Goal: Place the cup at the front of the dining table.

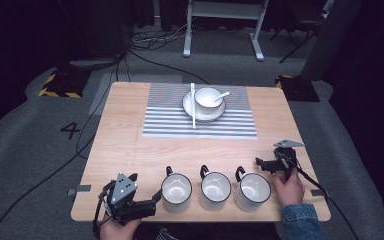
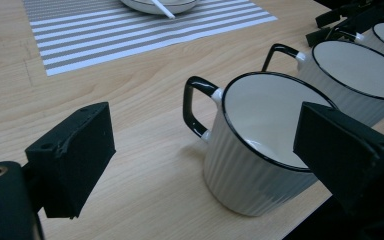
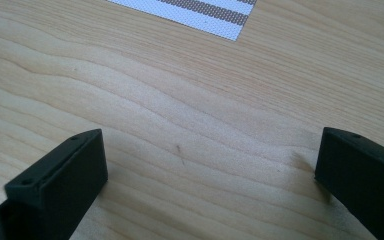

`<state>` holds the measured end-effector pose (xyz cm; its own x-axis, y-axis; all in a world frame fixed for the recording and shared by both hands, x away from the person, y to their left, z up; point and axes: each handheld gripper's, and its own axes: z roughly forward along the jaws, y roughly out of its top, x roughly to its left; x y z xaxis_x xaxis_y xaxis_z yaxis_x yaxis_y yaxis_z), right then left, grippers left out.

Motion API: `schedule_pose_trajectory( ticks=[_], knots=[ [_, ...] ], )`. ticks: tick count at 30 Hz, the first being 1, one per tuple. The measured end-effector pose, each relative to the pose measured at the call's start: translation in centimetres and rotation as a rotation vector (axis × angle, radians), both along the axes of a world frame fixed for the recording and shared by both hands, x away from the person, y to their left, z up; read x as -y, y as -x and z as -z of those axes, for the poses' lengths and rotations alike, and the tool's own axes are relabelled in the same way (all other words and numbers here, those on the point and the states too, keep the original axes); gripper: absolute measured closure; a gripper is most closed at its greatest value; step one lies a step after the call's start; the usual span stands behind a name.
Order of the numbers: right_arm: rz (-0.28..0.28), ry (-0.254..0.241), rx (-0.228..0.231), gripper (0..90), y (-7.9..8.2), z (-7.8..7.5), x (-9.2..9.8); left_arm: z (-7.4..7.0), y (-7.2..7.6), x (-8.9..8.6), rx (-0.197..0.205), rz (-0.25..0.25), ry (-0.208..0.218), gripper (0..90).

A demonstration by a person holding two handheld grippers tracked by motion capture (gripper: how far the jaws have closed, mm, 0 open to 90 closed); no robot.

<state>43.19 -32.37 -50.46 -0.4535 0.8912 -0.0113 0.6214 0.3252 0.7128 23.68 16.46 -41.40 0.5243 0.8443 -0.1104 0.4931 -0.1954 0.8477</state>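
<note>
White ribbed mug (image 2: 260,150), leftmost of three at the table's (image 1: 125,135) near edge, is partly hidden by one jaw of the left gripper (image 2: 200,165), whose jaws gape wide, holding nothing. Beside it, the middle mug (image 2: 350,75) blocks the third, cut off at the frame edge. Right gripper (image 3: 205,175) also gapes wide over bare wood, a striped mat's (image 3: 200,10) corner beyond.

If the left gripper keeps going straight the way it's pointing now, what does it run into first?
Most likely the nearest white mug. The left gripper is open and points at the mug's side, with the mug sitting between the jaws toward the right one. Nothing lies between them, though the exact gap is hard to judge.
</note>
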Motion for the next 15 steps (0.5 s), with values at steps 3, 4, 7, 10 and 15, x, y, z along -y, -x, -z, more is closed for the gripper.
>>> schedule_pose_trajectory(
  ticks=[3, 4, 7, 10, 15],
  knots=[
    [0.0, 0.0, 0.0, 0.2, 0.0, 0.0, 0.0, 0.1, 0.3, 0.9, 0.021, 0.011, -0.001, 9.9],
    [0.0, 0.0, 0.0, 0.2, 0.0, 0.0, 0.0, 0.0, 0.5, 1.1, 0.042, -0.004, 0.0, 8.9],
    [0.003, -0.008, -0.001, 0.2, 0.0, 0.0, -0.1, -0.1, 0.8, 1.6, 0.072, -0.024, 0.022, 0.2],
    [0.003, -0.008, -0.001, 0.3, 0.0, 0.0, -0.1, -0.1, 1.0, 2.1, 0.073, -0.009, 0.039, 0.1],
    [-0.002, -0.005, 0.005, 0.2, 0.0, 0.0, 0.0, 0.5, 1.0, 3.2, 0.06, 0.029, 0.036, 0.1]
  ],
)
